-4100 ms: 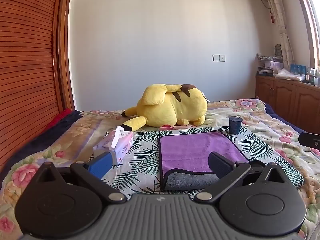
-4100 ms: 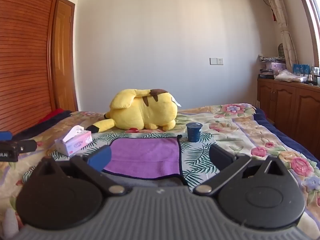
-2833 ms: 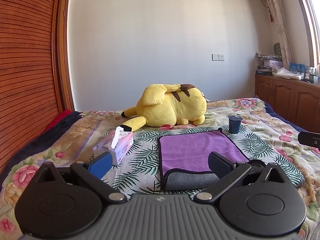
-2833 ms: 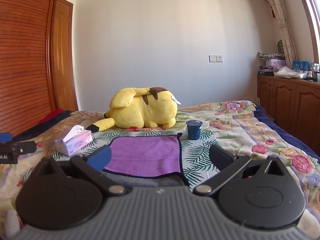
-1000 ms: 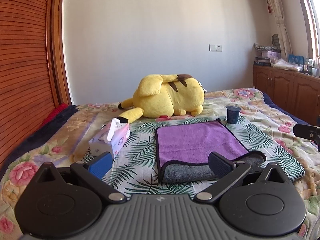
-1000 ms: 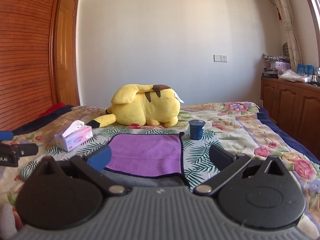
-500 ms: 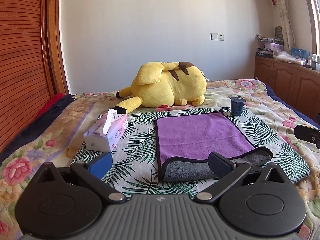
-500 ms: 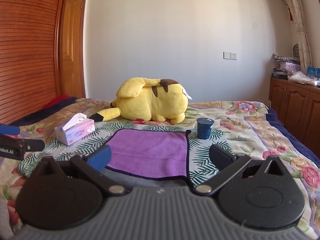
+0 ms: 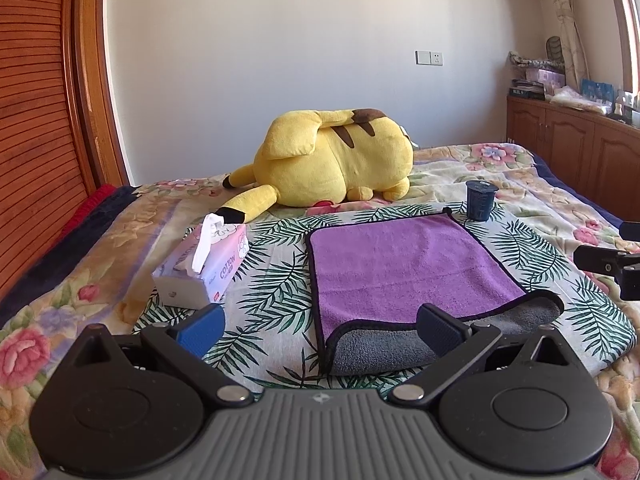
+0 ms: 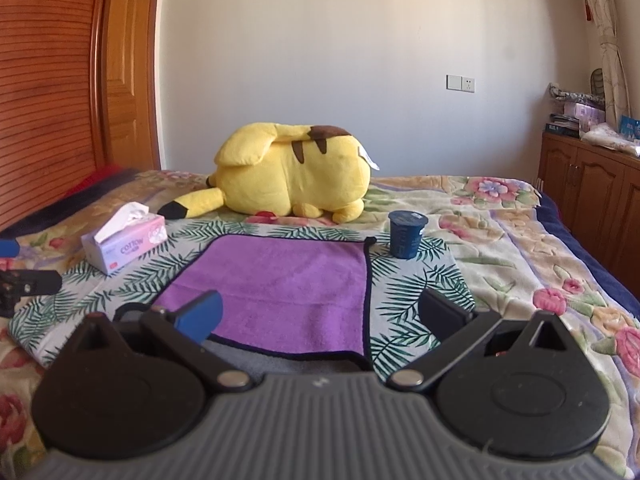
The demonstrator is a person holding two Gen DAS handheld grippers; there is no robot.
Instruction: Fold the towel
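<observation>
Towel (image 9: 404, 268), purple face up with a grey underside, black-edged; lies flat on the palm-leaf cloth (image 9: 276, 280) over the bed (image 9: 516, 200), its near edge curled so the grey shows. No fold made yet.

Change: over the last seconds both cameras have drawn closer and tipped down, so the towel fills more of each view; the towel itself has not shifted. Judged an approach to the near edge, with grasping not begun.

Left gripper (image 9: 318, 326): fingers spread wide, empty, above the towel's near left corner. Right gripper (image 10: 320, 314): fingers likewise wide, empty, above the near right corner.

Surroundings: dark blue cup (image 9: 480, 200) just beside the towel's far right corner, apparently not touching it. Tissue box (image 9: 204, 266) left of the towel, apart from it. Yellow plush toy (image 9: 328, 160) beyond the far edge, near but clear.

Obstructions: the near edge lies open to both grippers. A fold carried to the far edge could, at a guess, knock the cup.
</observation>
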